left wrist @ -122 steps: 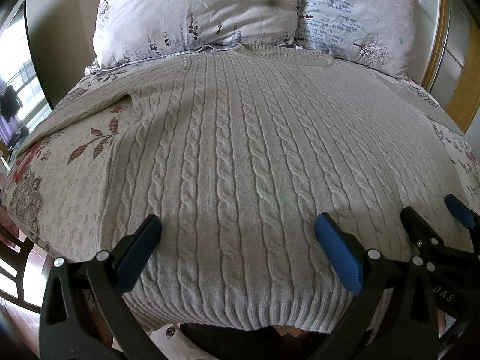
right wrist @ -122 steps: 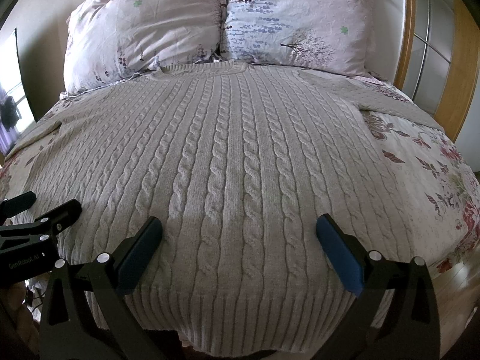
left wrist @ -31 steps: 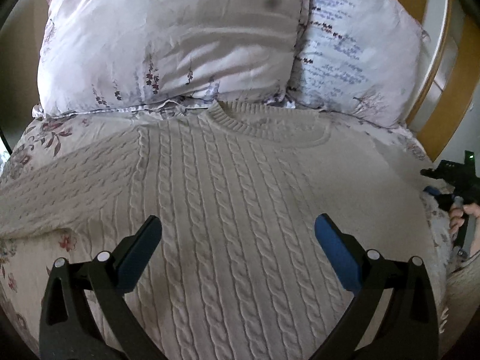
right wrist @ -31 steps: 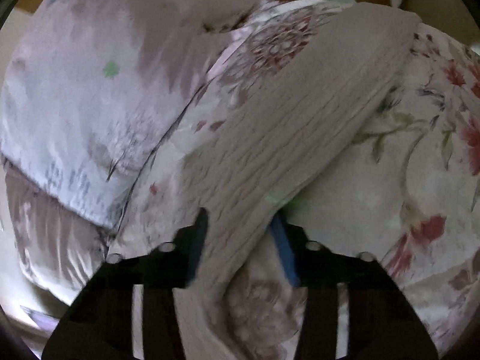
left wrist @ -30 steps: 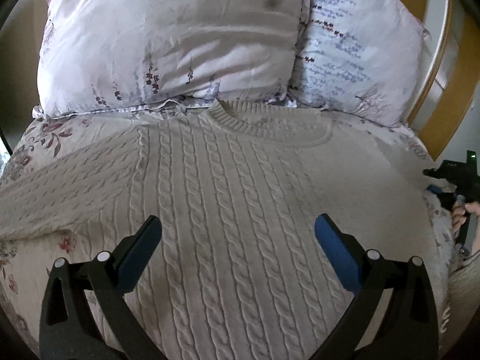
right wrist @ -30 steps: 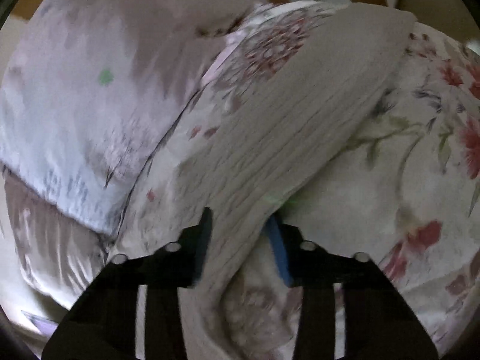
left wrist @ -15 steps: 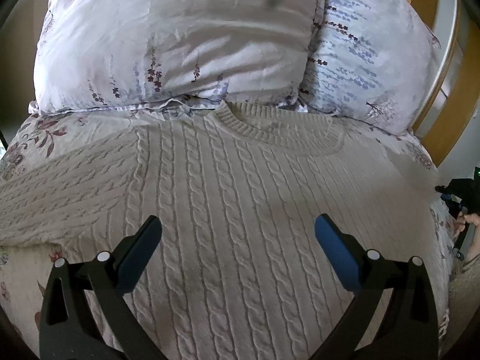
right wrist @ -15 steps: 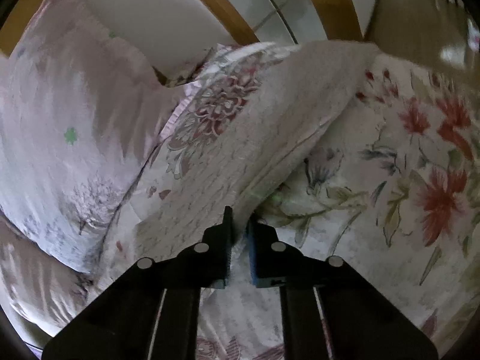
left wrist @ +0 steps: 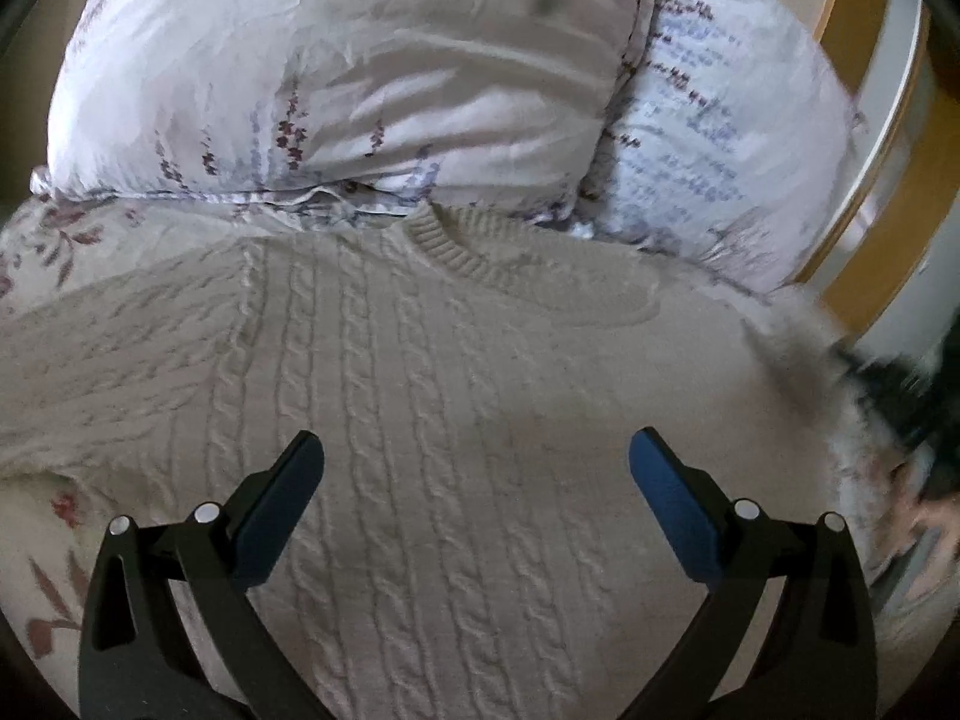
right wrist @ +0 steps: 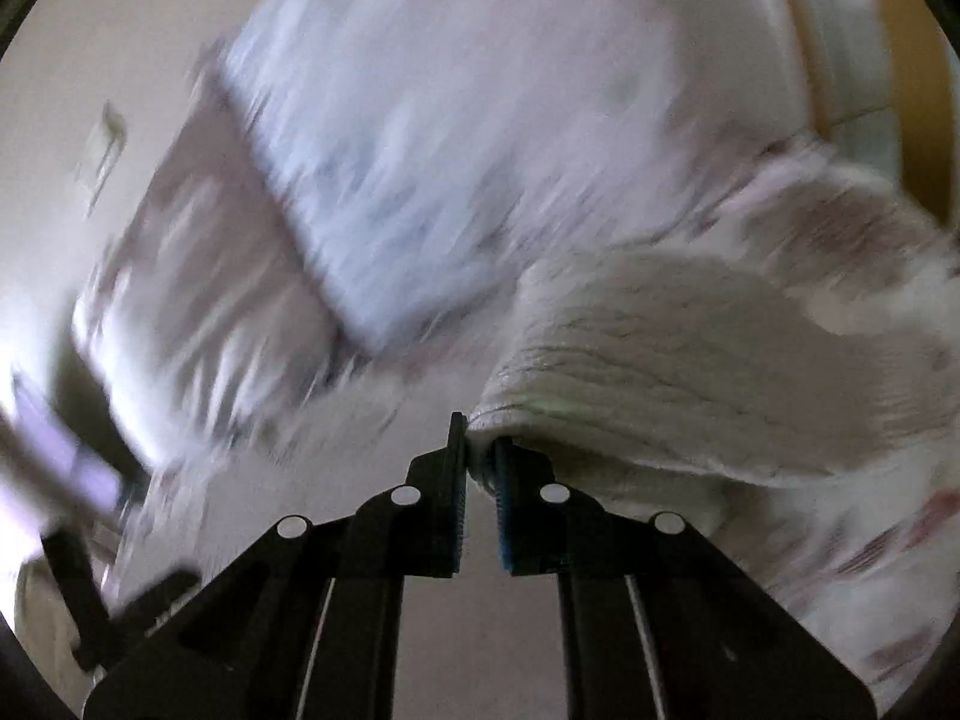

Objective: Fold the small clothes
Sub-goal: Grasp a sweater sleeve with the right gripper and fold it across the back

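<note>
A beige cable-knit sweater (left wrist: 432, 396) lies flat on the bed, collar toward the pillows. My left gripper (left wrist: 474, 480) is open and empty, hovering over the sweater's chest. My right gripper (right wrist: 478, 450) is shut on the sweater's right sleeve (right wrist: 690, 372) and holds it lifted off the bedspread. The right wrist view is blurred by motion. In the left wrist view the right gripper (left wrist: 900, 396) shows as a dark blur at the right edge beside the raised sleeve.
Two floral pillows (left wrist: 360, 72) lean at the head of the bed. A wooden headboard (left wrist: 864, 120) stands at the right. The floral bedspread (left wrist: 48, 540) shows at the left, under the sweater's left sleeve (left wrist: 108, 360).
My right gripper closed on the right sleeve and has swung it up and inward. My left gripper moved from the hem up over the chest and stayed open.
</note>
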Tool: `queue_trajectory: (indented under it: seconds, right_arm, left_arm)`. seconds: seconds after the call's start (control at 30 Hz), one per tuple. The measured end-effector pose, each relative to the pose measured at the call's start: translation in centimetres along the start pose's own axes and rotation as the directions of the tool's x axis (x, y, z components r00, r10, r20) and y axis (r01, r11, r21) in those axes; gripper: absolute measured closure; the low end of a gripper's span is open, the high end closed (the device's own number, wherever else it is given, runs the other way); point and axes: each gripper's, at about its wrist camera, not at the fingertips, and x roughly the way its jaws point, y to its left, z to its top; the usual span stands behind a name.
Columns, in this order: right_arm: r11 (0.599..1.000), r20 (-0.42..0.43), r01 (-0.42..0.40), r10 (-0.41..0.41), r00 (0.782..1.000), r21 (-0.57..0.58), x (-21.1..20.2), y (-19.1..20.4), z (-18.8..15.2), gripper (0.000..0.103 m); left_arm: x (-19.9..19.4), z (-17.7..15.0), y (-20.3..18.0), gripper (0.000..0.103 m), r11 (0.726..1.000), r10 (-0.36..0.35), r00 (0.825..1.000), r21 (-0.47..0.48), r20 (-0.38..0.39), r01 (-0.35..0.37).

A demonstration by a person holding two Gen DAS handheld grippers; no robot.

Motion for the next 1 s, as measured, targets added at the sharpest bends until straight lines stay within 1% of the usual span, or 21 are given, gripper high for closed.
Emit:
queue_trajectory:
  seconds: [0.07,0.1,0.17,0.2,0.23,0.3,0.33,0.43,0.47,0.53,0.6,0.63,0.67,0.73,0.8,0.83,0.87,0.9,0.93,0.97,1.0]
  right_arm:
    - [1.000,-0.110,-0.011,0.012,0.994,0.009,2.6,0.5,-2.0,0.094]
    - [1.000,-0.134,-0.005,0.007,0.991,0.016,3.1,0.4,-2.6,0.094]
    - [0.999,-0.162,-0.001,0.010,0.987,0.050,3.6,-0.1,-3.3,0.093]
    - [0.996,-0.159,-0.017,0.031,0.987,0.087,3.4,-0.4,-3.2,0.087]
    - [0.991,-0.154,-0.034,0.053,0.987,0.126,3.0,-1.0,-3.1,0.071]
    - [0.972,-0.107,-0.065,0.091,0.990,0.224,2.0,-2.2,-2.6,0.050]
    - [0.958,-0.068,-0.069,0.091,0.994,0.277,1.2,-3.3,-2.3,0.050]
    - [0.922,-0.023,-0.036,0.048,0.999,0.386,0.2,-6.1,-1.3,0.051]
    - [0.899,-0.005,-0.032,0.038,0.999,0.437,-0.3,-7.4,-1.1,0.052]
    - [0.868,0.016,-0.026,0.021,1.000,0.495,-0.6,-9.0,-1.1,0.055]
    - [0.845,0.034,0.044,-0.074,0.997,0.533,-1.5,-10.4,-0.8,0.057]
    - [0.839,0.043,0.056,-0.094,0.995,0.541,-1.6,-10.7,-0.7,0.065]
    - [0.835,0.049,0.082,-0.130,0.990,0.545,-1.8,-11.0,-0.5,0.069]
    - [0.840,0.049,0.158,-0.214,0.976,0.519,-2.0,-11.3,0.2,0.091]
    - [0.865,0.068,0.267,-0.325,0.943,0.426,-2.1,-9.8,1.4,0.094]
    - [0.877,0.095,0.285,-0.345,0.934,0.386,-2.5,-9.0,1.7,0.094]
    - [0.904,0.146,0.298,-0.354,0.924,0.306,-2.8,-6.8,2.3,0.094]
    - [0.930,0.195,0.294,-0.337,0.921,0.218,-3.1,-4.3,2.7,0.095]
    - [0.945,0.225,0.285,-0.316,0.922,0.159,-3.0,-2.5,3.0,0.095]
    - [0.965,0.257,0.257,-0.263,0.930,0.060,-3.1,0.5,3.0,0.095]
    - [0.974,0.262,0.227,-0.216,0.941,-0.013,-2.8,2.7,2.7,0.095]
  left_arm:
    - [-0.3,-0.1,0.2,0.002,0.998,-0.051,0.999,-0.029,0.020,0.051]
    - [-0.4,0.0,0.2,0.002,0.997,-0.070,0.997,-0.044,0.023,0.071]
    - [-0.5,0.1,0.2,0.002,0.995,-0.082,0.996,-0.051,0.019,0.083]
    - [-0.6,0.1,0.2,0.002,0.995,-0.085,0.996,-0.051,0.020,0.085]
    - [-0.6,0.1,0.2,0.002,0.995,-0.084,0.996,-0.048,0.022,0.085]
    - [-0.7,0.3,0.2,0.002,0.995,-0.086,0.996,-0.048,0.024,0.087]
    - [-0.8,0.3,0.3,0.002,0.995,-0.088,0.996,-0.050,0.023,0.089]
    - [-0.6,0.3,0.6,0.002,0.992,-0.102,0.995,-0.070,0.014,0.103]
    - [-0.6,0.3,0.7,0.002,0.991,-0.110,0.994,-0.076,0.012,0.111]
    - [-0.6,0.3,0.9,0.002,0.990,-0.116,0.993,-0.083,0.006,0.117]
    - [-0.6,0.4,1.0,0.002,0.990,-0.116,0.993,-0.083,0.004,0.116]
    - [-0.7,0.4,1.0,0.002,0.990,-0.117,0.993,-0.081,0.003,0.117]
    - [-0.7,0.4,1.1,0.002,0.990,-0.119,0.993,-0.081,0.004,0.119]
    - [-0.8,0.5,1.2,0.002,0.989,-0.122,0.992,-0.088,0.007,0.122]
    - [-1.0,0.6,1.5,0.002,0.986,-0.133,0.991,-0.096,0.009,0.133]
    - [-1.2,0.6,1.8,0.002,0.983,-0.147,0.989,-0.107,0.017,0.148]
    - [-1.4,0.7,2.0,0.002,0.980,-0.159,0.987,-0.115,0.025,0.161]
    - [-1.5,0.7,2.3,0.002,0.977,-0.169,0.985,-0.123,0.033,0.172]
    - [-1.7,0.8,2.6,0.002,0.972,-0.186,0.981,-0.139,0.044,0.191]
    - [-1.8,0.9,2.7,0.002,0.969,-0.195,0.980,-0.148,0.049,0.200]
    - [-1.8,1.0,2.9,0.002,0.963,-0.209,0.976,-0.161,0.054,0.215]
